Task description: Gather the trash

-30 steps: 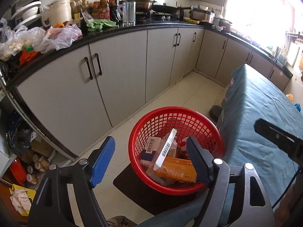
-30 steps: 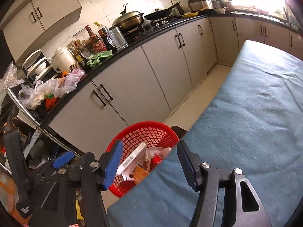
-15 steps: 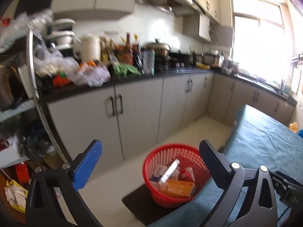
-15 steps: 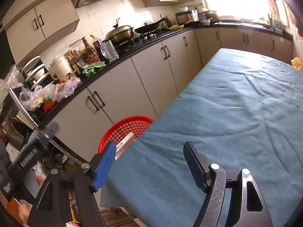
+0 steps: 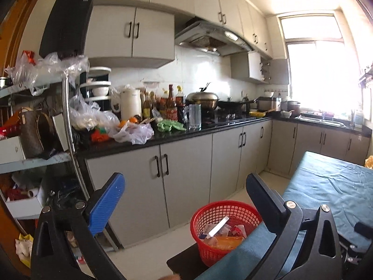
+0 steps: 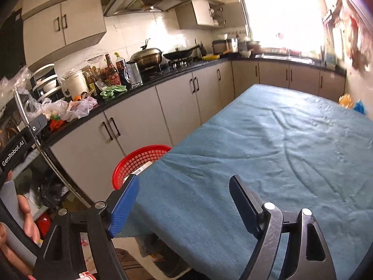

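Trash is sitting in the round red plastic mesh basket [image 5: 225, 229] on a dark mat on the floor, just beside the near corner of the table w/ the teal cloth [image 6: 268, 154]. Inside: a flat orange packet [image 5: 227, 242], a white card strip w/ barcode [image 5: 218, 226], some crumpled wrappers; can't tell what else. From the right wrist view only the basket's far rim is peeking out past the cloth edge.

Left gripper [image 5: 184, 200] is standing at full spread, nothing between the blue pad and the black one, pointing across the kitchen toward the grey cabinets, basket low in its view. Right gripper [image 6: 184, 200] is opening its jaws, nothing between them either, hovering over the near end of the cloth. A hand [image 6: 25, 219] on the left handle is showing at the edge of the right view.

Step, as I'm reading it: both tongs empty, basket already loaded, so this is looking like the gap btwn a drop and the next pick, or the end of the job. Tabletop is looking bare of litter nr the grippers. Only candidates are a yellow-orange thing [image 6: 346, 100] and a blue thing [image 6: 359, 106] at the far right corner, too blurred to say if they're trash.

Next move is calling for a scan of the cloth, then a reach to that far corner w/ the right gripper if those are litter, jaws wide enough to straddle one item, then a carry to the basket.
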